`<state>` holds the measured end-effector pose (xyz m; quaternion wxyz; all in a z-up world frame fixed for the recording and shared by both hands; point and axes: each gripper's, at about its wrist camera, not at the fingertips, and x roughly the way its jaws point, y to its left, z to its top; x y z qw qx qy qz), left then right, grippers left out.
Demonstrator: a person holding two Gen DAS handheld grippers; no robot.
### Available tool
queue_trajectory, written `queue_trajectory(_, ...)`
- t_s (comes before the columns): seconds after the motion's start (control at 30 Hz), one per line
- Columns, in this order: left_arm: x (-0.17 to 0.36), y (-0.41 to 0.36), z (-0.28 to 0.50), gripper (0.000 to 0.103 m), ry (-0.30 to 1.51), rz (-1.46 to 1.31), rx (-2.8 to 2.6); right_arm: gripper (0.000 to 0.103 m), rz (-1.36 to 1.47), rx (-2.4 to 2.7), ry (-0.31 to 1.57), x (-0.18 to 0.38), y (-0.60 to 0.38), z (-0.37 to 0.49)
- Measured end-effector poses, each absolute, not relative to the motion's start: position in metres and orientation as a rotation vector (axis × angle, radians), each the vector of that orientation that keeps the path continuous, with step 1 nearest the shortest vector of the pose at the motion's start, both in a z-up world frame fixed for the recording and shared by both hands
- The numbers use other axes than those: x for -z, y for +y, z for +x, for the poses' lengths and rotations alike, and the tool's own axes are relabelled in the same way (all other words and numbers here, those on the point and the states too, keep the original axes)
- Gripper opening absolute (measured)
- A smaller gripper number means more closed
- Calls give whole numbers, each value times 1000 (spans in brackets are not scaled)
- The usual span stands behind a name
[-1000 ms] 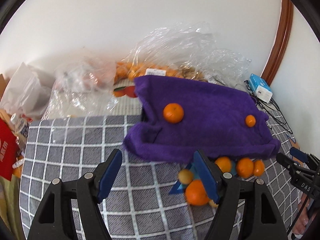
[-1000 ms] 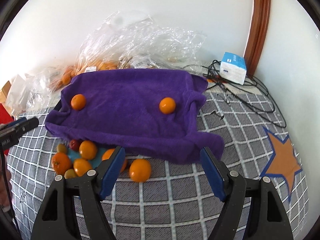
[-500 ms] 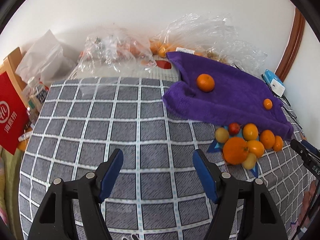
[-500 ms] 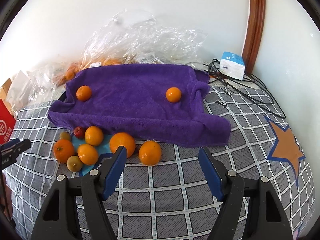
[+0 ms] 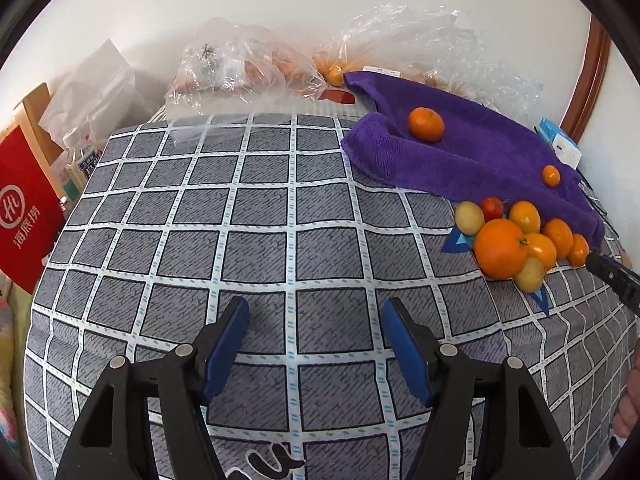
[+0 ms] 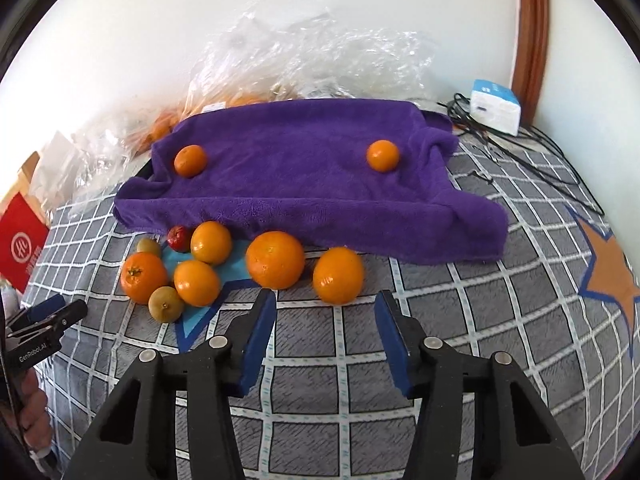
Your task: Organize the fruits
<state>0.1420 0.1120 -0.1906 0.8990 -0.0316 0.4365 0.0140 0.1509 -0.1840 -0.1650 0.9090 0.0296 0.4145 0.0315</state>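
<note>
A purple towel [image 6: 304, 176] lies on the checked cloth with two small oranges on it, one at the left [image 6: 191, 161] and one at the right [image 6: 383, 155]. In front of it sits a cluster of fruit: a big orange [image 6: 275, 259], another orange [image 6: 338, 275], several smaller oranges, two yellow-green fruits and a small red fruit [image 6: 178, 237]. My right gripper [image 6: 325, 312] is open and empty, just in front of the two nearest oranges. My left gripper [image 5: 315, 322] is open and empty over bare cloth, well left of the cluster [image 5: 500, 248] and the towel [image 5: 460, 152].
Clear plastic bags [image 6: 304, 60] with more oranges lie behind the towel against the wall. A white and blue box [image 6: 495, 106] with black cables is at the back right. A red paper bag [image 5: 24, 216] stands off the left edge. An orange star [image 6: 612, 276] is printed on the cloth.
Both grippers have pulled back from the towel. The left one has swung to the left over bare cloth. The fruit cluster now shows fully in front of the right gripper.
</note>
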Motion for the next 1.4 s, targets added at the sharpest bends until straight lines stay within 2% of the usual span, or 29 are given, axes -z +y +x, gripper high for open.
queue_trajectory(0.17,193,110,137,67,901,-67,-59,48,57,-67,857,173,-190,166)
queue_trajectory(0.3,188,105,134,65,916,-96,-32,34,67,-93,896,184,-196,183)
queue_trajectory(0.57,170,53,143,65,845,-68,120,33,84,-122,872,186,-205,175)
queue_trajectory(0.83,177,27,170,65,882,-166,180,33,55,-88,861,186,-220,153)
queue_trajectory(0.93,183,24,175,53,884,-196,188,33,62,-91,868,185,-223,149)
queue_trajectory(0.97,186,23,178,44,886,-219,211,33,59,-93,873,185,-224,147)
queue_trajectory(1.0,188,23,180,40,893,-244,233,33,53,-94,878,184,-224,146)
queue_trajectory(1.27,167,47,154,40,867,-178,166,33,46,-160,895,181,-214,137)
queue_trajectory(1.4,175,68,146,40,882,-146,86,34,32,-151,890,189,-204,138)
